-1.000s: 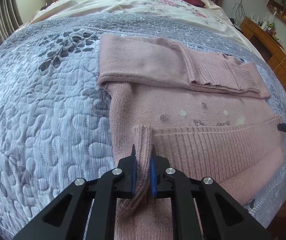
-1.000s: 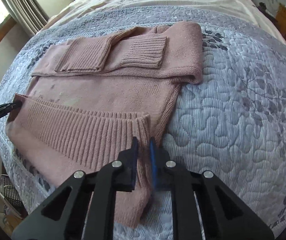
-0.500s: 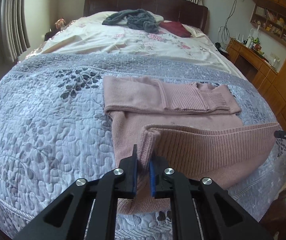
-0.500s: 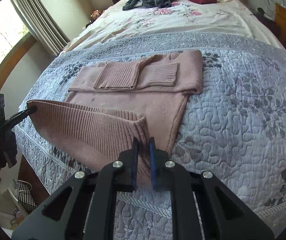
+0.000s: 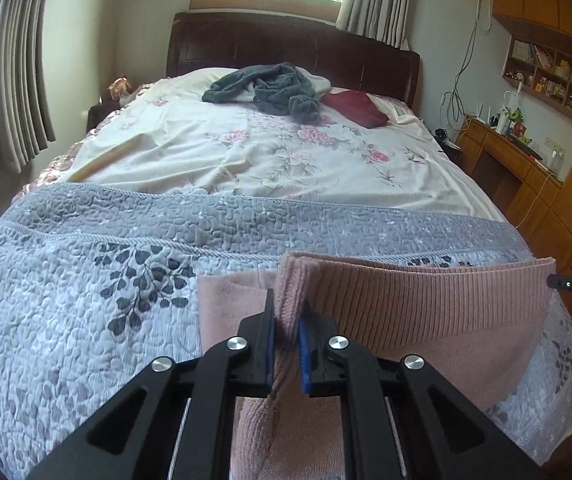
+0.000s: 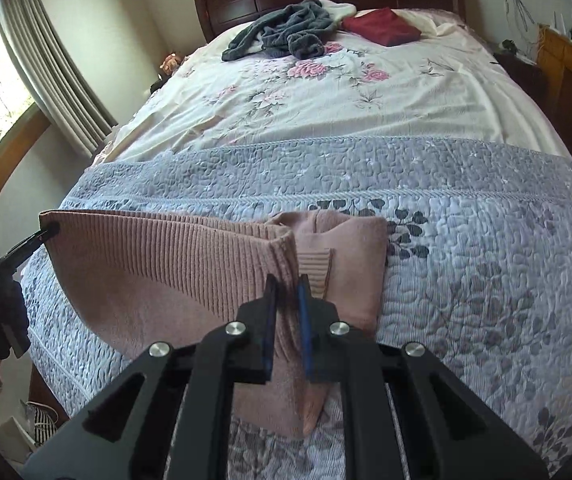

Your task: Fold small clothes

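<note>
A pink knitted sweater lies on the grey quilted bedspread, its ribbed hem lifted off the bed and stretched between both grippers. My left gripper is shut on the hem's left corner. At the hem's other corner my right gripper is shut on the knit of the sweater. The raised hem hides most of the folded sleeves; one ribbed cuff shows past it. From the right wrist view, the left gripper shows at the far hem corner, held by a gloved hand.
Beyond the quilt lies a cream floral sheet with a grey garment pile and a dark red cloth near the wooden headboard. A wooden desk and shelves stand to the right. Curtains hang at the left.
Both grippers have risen and carried the ribbed hem up off the bed and toward the folded sleeves. The hem now covers most of the sweater's body.
</note>
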`<move>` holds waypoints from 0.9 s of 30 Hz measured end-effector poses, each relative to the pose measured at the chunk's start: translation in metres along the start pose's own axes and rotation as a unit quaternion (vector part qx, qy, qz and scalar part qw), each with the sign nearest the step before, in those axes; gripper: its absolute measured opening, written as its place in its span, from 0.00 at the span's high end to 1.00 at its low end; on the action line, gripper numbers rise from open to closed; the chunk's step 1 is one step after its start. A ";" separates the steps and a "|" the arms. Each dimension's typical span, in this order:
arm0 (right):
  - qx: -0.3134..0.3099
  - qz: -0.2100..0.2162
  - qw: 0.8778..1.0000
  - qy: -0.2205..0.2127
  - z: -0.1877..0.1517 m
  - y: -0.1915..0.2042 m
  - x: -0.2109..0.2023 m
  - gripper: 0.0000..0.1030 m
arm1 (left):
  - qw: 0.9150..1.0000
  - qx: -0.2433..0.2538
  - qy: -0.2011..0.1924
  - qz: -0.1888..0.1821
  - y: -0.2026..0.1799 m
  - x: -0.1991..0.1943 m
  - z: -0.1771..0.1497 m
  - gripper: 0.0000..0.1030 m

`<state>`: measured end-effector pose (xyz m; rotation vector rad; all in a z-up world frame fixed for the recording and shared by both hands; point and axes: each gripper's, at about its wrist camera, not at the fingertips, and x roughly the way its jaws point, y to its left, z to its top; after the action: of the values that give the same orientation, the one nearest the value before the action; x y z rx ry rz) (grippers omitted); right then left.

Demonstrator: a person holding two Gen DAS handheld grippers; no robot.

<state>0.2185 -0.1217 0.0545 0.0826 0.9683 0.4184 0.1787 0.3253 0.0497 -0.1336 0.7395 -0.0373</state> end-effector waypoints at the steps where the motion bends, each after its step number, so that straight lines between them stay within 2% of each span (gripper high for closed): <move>1: 0.002 -0.005 1.000 0.002 0.008 -0.003 0.008 0.91 | 1.000 -0.001 0.003 0.005 0.002 0.011 0.005 0.91; 6: 0.024 -0.024 0.999 0.017 0.032 -0.023 0.058 0.91 | 0.999 -0.008 0.031 0.024 0.012 0.072 0.017 0.91; 13: 0.034 -0.044 0.997 0.057 0.035 -0.040 0.129 0.91 | 0.996 0.006 0.079 0.051 0.014 0.146 -0.002 0.91; 19: 0.034 -0.056 0.995 0.074 0.030 -0.052 0.163 0.91 | 0.993 -0.006 0.099 0.064 0.028 0.177 -0.016 0.91; 22: 0.042 -0.061 0.994 0.080 0.026 -0.058 0.173 0.90 | 0.991 -0.014 0.114 0.075 0.037 0.188 -0.022 0.87; 23: 0.046 -0.060 0.994 0.082 0.025 -0.061 0.175 0.87 | 0.989 -0.019 0.120 0.079 0.040 0.190 -0.025 0.84; 25: 0.055 -0.061 0.993 0.087 0.021 -0.064 0.175 0.86 | 0.988 -0.034 0.125 0.086 0.048 0.189 -0.027 0.81; 27: 0.059 -0.053 0.994 0.081 0.018 -0.065 0.167 0.83 | 0.987 -0.055 0.110 0.099 0.057 0.177 -0.029 0.81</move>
<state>0.3353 -0.1153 -0.0823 0.1044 1.1525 0.2717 0.2890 0.3644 -0.0975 -0.1628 0.9739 0.1811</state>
